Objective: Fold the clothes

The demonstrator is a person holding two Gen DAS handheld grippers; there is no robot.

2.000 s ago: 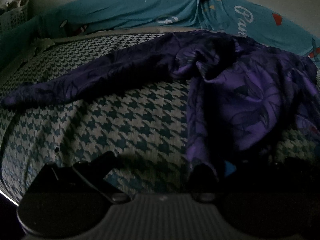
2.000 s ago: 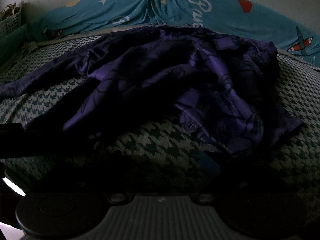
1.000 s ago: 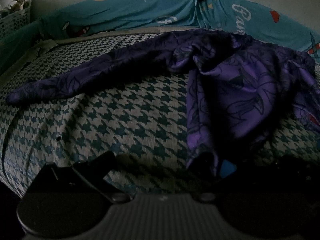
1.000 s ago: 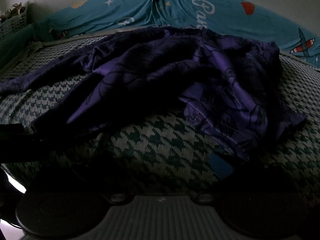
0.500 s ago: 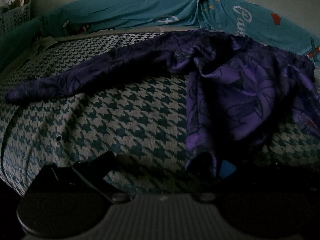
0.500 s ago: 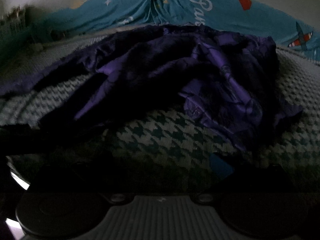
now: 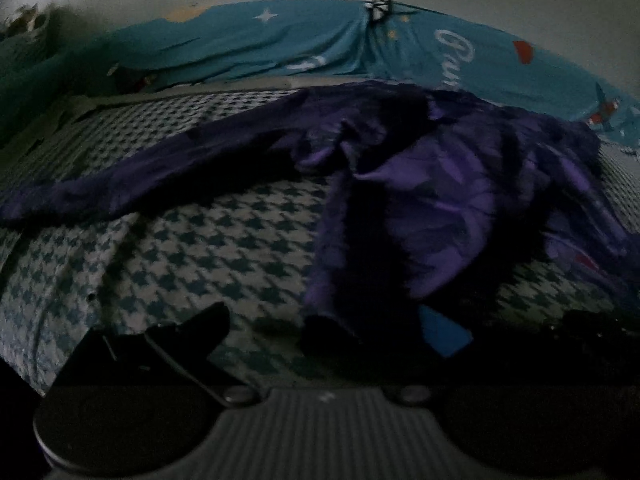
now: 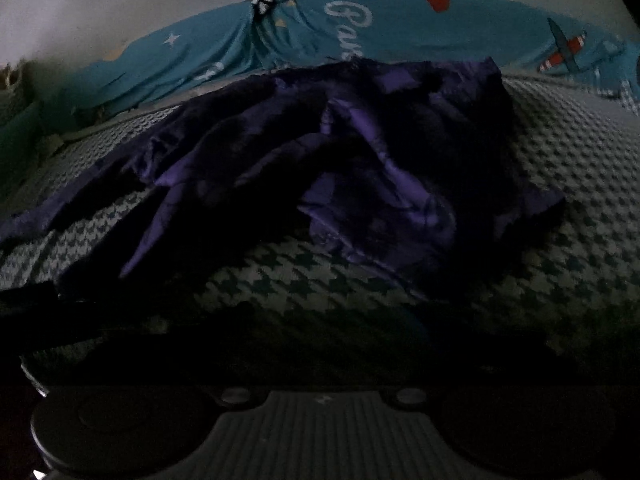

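Left gripper (image 7: 320, 320) tilted downward, fingers spread, one dark finger (image 7: 192, 332) visible at left. Right gripper (image 8: 320, 344) tilted downward, jaws closing, fingers lost in shadow.

Both wrist views look low and obliquely down across the bed (image 7: 192, 248), sharing the purple garment (image 7: 452, 200) (image 8: 360, 168), teal sheet (image 8: 400, 28) behind.

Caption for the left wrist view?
Crumpled purple garment lies unfolded on a houndstooth bedspread, one sleeve stretched left.
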